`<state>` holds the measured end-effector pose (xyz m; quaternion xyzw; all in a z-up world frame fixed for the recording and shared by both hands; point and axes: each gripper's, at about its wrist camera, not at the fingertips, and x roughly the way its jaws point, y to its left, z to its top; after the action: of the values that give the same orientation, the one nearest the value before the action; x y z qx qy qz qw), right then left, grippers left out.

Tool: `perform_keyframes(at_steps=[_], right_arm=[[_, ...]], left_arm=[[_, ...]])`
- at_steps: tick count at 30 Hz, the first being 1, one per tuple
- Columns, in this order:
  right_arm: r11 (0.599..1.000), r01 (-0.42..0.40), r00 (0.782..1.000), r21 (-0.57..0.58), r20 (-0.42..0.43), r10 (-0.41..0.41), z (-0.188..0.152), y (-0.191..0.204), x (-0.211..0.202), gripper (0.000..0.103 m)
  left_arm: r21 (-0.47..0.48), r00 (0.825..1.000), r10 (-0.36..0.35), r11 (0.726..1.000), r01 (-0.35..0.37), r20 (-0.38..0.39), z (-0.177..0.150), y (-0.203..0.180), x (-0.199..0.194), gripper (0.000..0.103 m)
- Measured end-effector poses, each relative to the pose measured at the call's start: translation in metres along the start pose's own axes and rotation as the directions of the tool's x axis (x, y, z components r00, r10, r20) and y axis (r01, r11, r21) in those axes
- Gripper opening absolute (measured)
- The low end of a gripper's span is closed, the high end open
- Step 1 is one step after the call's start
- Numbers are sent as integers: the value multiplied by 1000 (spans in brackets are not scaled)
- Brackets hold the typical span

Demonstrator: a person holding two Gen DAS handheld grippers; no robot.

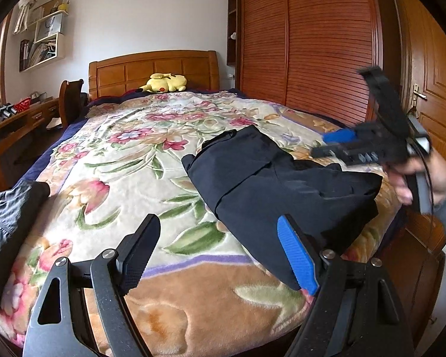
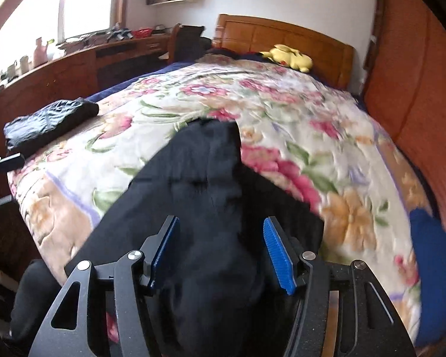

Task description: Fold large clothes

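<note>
Scanning for writing first: a white paper bag [image 1: 48, 25] on the wall shelf [image 1: 43, 44] carries dark lettering, too small to read. Now the room: a bed with a floral blanket [image 1: 128, 148] fills both views, wooden headboard [image 1: 153, 70] at the far end, a yellow Pikachu plush [image 1: 166, 83] lying against it. A slatted wooden wardrobe [image 1: 306, 44] runs down one side, a cluttered wooden surface [image 2: 74, 59] under the window down the other. The black garment [image 1: 270, 175] lies folded near the foot corner of the bed. Left gripper [image 1: 220, 255] has its fingers spread wide, nothing between them. Right gripper [image 2: 221, 253] hangs over the black cloth, fingers spread, clear of it either side. A second dark folded garment [image 2: 50, 122] sits well apart at the blanket's edge.
</note>
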<state>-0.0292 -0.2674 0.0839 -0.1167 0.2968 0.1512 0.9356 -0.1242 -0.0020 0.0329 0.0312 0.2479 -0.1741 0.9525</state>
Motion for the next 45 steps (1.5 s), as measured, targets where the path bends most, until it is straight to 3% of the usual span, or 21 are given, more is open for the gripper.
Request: perform_keyframes(at_steps=[6, 17, 18, 21, 24, 28, 34, 37, 40, 45], right_arm=[[1000, -18, 999, 0, -39, 18, 37, -4, 43, 61], [996, -82, 978, 29, -191, 86, 61, -22, 131, 60], [995, -94, 975, 32, -198, 99, 60, -22, 131, 55], [986, -169, 964, -15, -213, 162, 60, -16, 132, 9], [985, -118, 980, -130, -177, 94, 60, -2, 113, 4], [985, -23, 993, -170, -115, 3, 64, -3, 79, 3], [982, 108, 985, -157, -113, -127, 50, -33, 45, 3], [976, 179, 962, -126, -187, -200, 28, -58, 62, 3], [977, 193, 940, -85, -268, -209, 0, -75, 94, 3], [986, 165, 953, -20, -256, -165, -12, -71, 112, 3]], left_arm=[[6, 1000, -19, 1000, 19, -1, -6, 6, 6, 82], [-2, 999, -32, 999, 32, -11, -13, 28, 30, 82], [-4, 999, -32, 999, 32, -15, -13, 29, 33, 82], [-9, 999, -36, 999, 36, -32, -15, 35, 44, 82], [-11, 998, -46, 999, 45, -42, -14, 37, 51, 82], [-5, 997, -61, 998, 61, -40, -11, 35, 58, 82], [-4, 995, -96, 995, 96, -27, -8, 28, 59, 82], [2, 994, -104, 995, 104, -25, -9, 25, 57, 82], [4, 994, -104, 995, 104, -28, -11, 24, 56, 82], [9, 995, -94, 995, 95, -38, -14, 23, 53, 82]])
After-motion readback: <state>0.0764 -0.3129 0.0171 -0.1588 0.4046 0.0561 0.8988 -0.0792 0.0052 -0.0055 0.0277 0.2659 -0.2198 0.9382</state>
